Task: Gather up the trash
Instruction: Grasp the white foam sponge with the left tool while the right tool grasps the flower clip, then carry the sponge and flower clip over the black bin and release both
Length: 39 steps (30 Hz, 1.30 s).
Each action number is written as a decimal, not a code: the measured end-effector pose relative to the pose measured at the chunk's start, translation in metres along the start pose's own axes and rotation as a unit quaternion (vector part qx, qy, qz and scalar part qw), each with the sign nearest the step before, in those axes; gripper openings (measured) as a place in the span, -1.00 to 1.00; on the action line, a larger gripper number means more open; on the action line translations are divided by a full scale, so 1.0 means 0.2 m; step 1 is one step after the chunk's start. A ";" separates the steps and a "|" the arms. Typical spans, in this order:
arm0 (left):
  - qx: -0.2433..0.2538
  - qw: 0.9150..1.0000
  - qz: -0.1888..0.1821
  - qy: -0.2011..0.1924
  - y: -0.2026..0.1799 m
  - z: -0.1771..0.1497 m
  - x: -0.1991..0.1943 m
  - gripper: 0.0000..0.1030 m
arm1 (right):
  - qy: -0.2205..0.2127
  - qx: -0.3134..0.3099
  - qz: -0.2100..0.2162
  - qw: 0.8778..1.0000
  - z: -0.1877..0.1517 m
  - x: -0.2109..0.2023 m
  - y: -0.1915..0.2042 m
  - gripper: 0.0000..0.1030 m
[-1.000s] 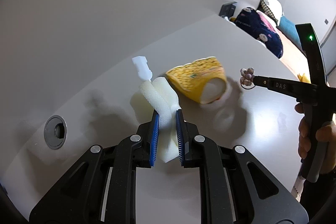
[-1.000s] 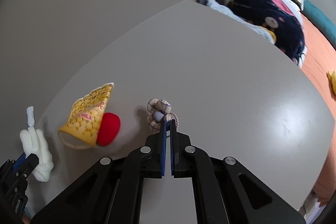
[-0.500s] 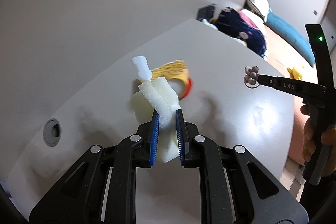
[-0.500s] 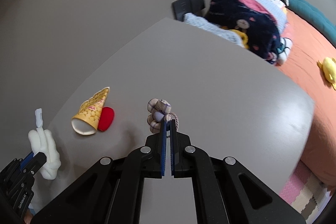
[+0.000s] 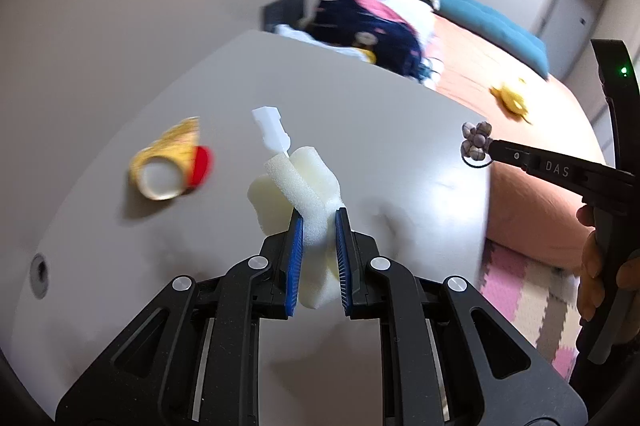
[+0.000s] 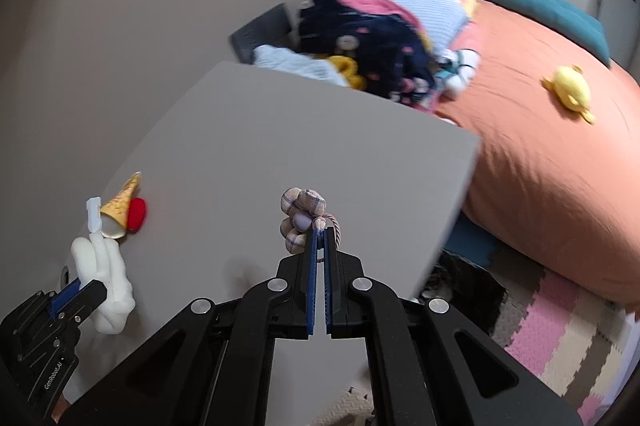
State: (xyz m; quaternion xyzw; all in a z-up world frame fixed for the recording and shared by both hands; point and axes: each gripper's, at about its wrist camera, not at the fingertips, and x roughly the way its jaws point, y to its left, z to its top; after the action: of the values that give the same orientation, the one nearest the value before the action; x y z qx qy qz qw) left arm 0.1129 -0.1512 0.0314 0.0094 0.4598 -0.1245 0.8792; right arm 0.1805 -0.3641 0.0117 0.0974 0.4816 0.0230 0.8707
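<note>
My left gripper is shut on a bundle of white packing foam, held above the grey table; a white plastic strip sticks up from the bundle. In the right wrist view the same foam shows at lower left. My right gripper is shut on a small plaid fabric charm with a cord loop; from the left wrist view that charm hangs past the table's right edge. A yellow ice-cream-cone toy with a red ball lies on the table, also the cone toy.
A round cable hole sits in the table at left. Beyond the table's far edge lies a pile of clothes. An orange bed with a yellow plush fills the right. A pink and beige floor mat lies below.
Both grippers have swung right and lifted, each keeping its load. The cone toy has slid leftward in both views, and the table's right edge, bed and floor mat have come into sight.
</note>
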 end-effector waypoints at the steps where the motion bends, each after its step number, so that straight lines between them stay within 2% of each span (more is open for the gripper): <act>1: 0.005 1.000 -0.005 0.001 -0.03 0.00 0.01 -0.70 | -0.001 0.006 -0.005 1.000 -0.02 -0.02 -0.05 -0.92; 9: 0.063 0.997 -0.047 0.016 -0.39 0.02 0.09 -0.70 | -0.006 0.049 -0.033 0.998 -0.12 -0.14 -0.38 -0.92; 14: 0.099 0.992 -0.073 0.033 -0.62 0.00 0.14 -0.70 | -0.005 0.080 -0.052 0.995 -0.19 -0.21 -0.58 -0.92; 27: 0.193 0.967 -0.136 0.097 -1.14 -0.09 0.34 -0.70 | 0.009 0.154 -0.129 0.980 -0.37 -0.32 -1.06 -0.92; 29: 0.204 0.962 -0.141 0.112 -1.20 -0.11 0.38 -0.62 | 0.020 0.162 -0.139 0.977 -0.38 -0.31 -1.12 -0.91; 30: 0.210 0.959 -0.143 0.123 -1.23 -0.12 0.41 -0.52 | 0.030 0.166 -0.142 0.975 -0.38 -0.30 -1.15 -0.86; 31: 0.213 0.956 -0.143 0.140 -1.25 -0.12 0.44 -0.03 | 0.039 0.175 -0.142 0.974 -0.39 -0.28 -1.18 -0.70; 32: 0.215 0.955 -0.137 0.153 -1.28 -0.13 0.48 0.59 | 0.044 0.181 -0.143 0.972 -0.39 -0.28 -1.20 -0.38; 33: 0.218 0.954 -0.132 0.158 -1.29 -0.14 0.50 0.80 | 0.051 0.186 -0.148 0.970 -0.39 -0.26 -1.23 -0.14; 34: 0.221 0.955 -0.127 0.153 -1.31 -0.14 0.51 0.87 | 0.055 0.189 -0.155 0.968 -0.39 -0.26 -1.25 0.09; 37: 0.220 0.955 -0.122 0.159 -1.31 -0.13 0.55 0.87 | 0.041 0.190 -0.170 0.966 -0.39 -0.26 -1.29 0.09; 39: 0.214 0.956 -0.120 0.162 -1.29 -0.12 0.57 0.87 | 0.037 0.202 -0.163 0.965 -0.39 -0.26 -1.32 0.09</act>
State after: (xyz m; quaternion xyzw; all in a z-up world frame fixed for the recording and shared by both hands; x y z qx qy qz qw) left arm 0.0972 -0.4219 -0.0501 0.1622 0.5563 -0.3210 0.7491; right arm 0.0727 -0.6190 -0.0359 0.1905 0.5173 -0.2136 0.8065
